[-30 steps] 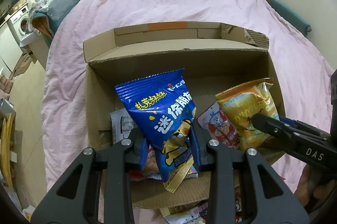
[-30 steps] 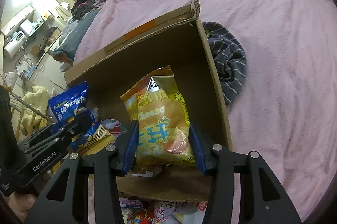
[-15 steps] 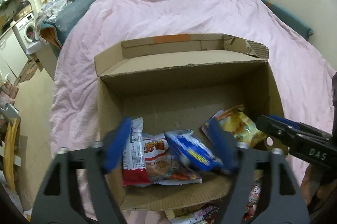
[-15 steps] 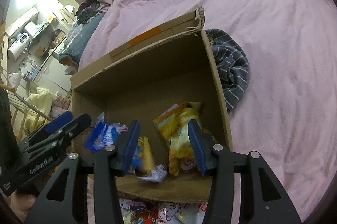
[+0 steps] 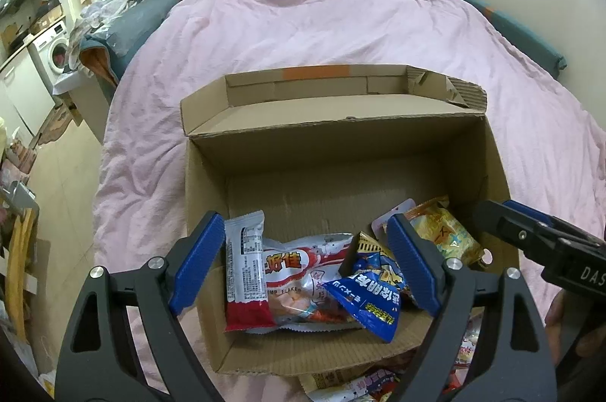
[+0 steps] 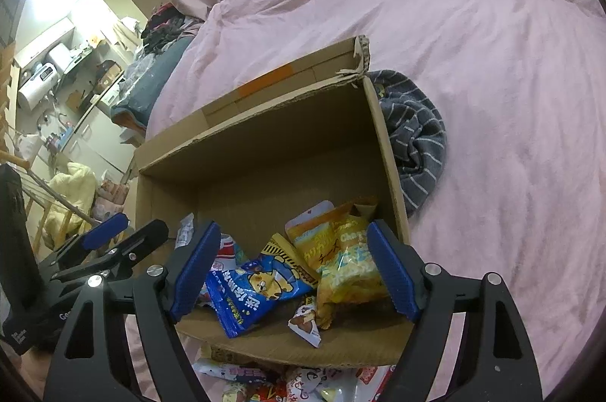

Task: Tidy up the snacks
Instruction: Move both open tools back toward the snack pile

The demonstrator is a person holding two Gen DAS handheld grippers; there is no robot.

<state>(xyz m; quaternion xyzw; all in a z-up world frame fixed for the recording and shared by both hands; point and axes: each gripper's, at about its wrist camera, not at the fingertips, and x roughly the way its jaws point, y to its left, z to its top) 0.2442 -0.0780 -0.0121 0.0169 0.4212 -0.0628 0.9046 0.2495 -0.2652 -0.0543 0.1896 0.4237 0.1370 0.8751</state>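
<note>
with both the left tongs (image 5: 305, 264) and right tongs (image 6: 293, 267) opening and empty over the cardboard box (image 5: 492, 152) on the bed, loose snack packets (image 6: 265, 381) are seen below its near edge, nearer the right tongs.

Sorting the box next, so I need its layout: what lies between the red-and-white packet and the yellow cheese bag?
The blue snack bag lies between the red-and-white packet and the yellow cheese bag, overlapping both. The left wrist view shows it best.
</note>
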